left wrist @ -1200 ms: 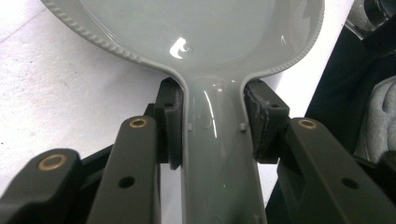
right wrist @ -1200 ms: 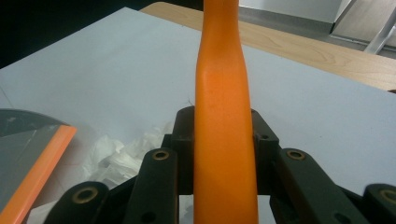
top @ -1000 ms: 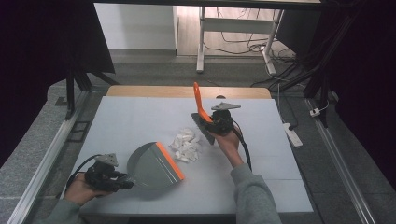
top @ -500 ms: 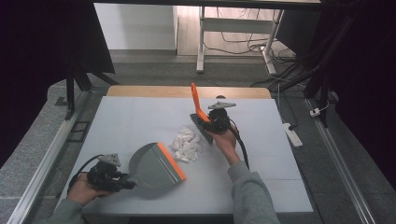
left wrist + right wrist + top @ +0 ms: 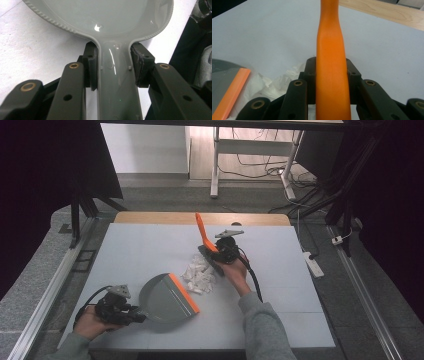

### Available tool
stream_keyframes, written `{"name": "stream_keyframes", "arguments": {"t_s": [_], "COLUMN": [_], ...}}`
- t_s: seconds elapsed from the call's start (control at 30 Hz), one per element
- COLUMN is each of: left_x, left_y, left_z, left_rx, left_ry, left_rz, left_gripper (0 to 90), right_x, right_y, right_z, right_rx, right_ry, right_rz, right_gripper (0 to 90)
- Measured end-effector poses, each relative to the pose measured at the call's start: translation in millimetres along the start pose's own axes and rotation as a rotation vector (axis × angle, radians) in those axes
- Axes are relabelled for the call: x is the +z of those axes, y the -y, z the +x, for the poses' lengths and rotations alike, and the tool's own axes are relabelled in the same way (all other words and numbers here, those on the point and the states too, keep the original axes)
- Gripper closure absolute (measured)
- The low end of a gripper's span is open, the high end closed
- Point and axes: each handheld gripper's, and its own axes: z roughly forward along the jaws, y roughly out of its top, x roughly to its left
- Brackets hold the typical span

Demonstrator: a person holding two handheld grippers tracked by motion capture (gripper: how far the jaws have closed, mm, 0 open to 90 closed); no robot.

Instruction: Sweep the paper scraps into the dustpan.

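Observation:
A grey dustpan (image 5: pixel 162 297) with an orange lip (image 5: pixel 183 293) lies on the table at the front left. My left gripper (image 5: pixel 131 316) is shut on its grey handle (image 5: pixel 116 82), the pads pressing both sides. A pile of white paper scraps (image 5: pixel 200 273) lies just right of the lip. My right gripper (image 5: pixel 220 251) is shut on the orange handle (image 5: pixel 332 75) of a hand brush (image 5: pixel 209 256), whose dark head rests at the right edge of the scraps. The handle slants up and away. The scraps (image 5: pixel 274 85) and the lip (image 5: pixel 233 93) also show in the right gripper view.
The pale table top (image 5: pixel 140 252) has a wooden strip (image 5: pixel 160 217) along its far edge. Beyond it stands a white desk frame (image 5: pixel 250 150) with cables on the floor. A power strip (image 5: pixel 314 265) lies on the floor to the right.
My right gripper and the brush have moved a little left and down, bringing the brush head against the scraps. The left gripper and dustpan have stayed put.

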Motion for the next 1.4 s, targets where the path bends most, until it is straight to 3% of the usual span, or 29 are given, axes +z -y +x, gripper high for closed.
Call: {"name": "stream_keyframes", "arguments": {"t_s": [0.53, 1.4], "left_x": [4.6, 5.2], "left_y": [-1.3, -1.7], "left_z": [1.6, 1.3], "left_rx": [-0.015, -0.016], "left_ry": [-0.002, -0.003], "left_rz": [0.004, 0.005], "left_gripper": [61.1, 61.1], "right_x": [10.4, 10.8], "right_y": [-0.9, 7.5], "right_z": [16.9, 68.6], "right_rx": [-0.032, -0.135], "right_ry": [-0.036, -0.137], "right_rz": [0.031, 0.056], "right_gripper": [70.3, 70.3]}}
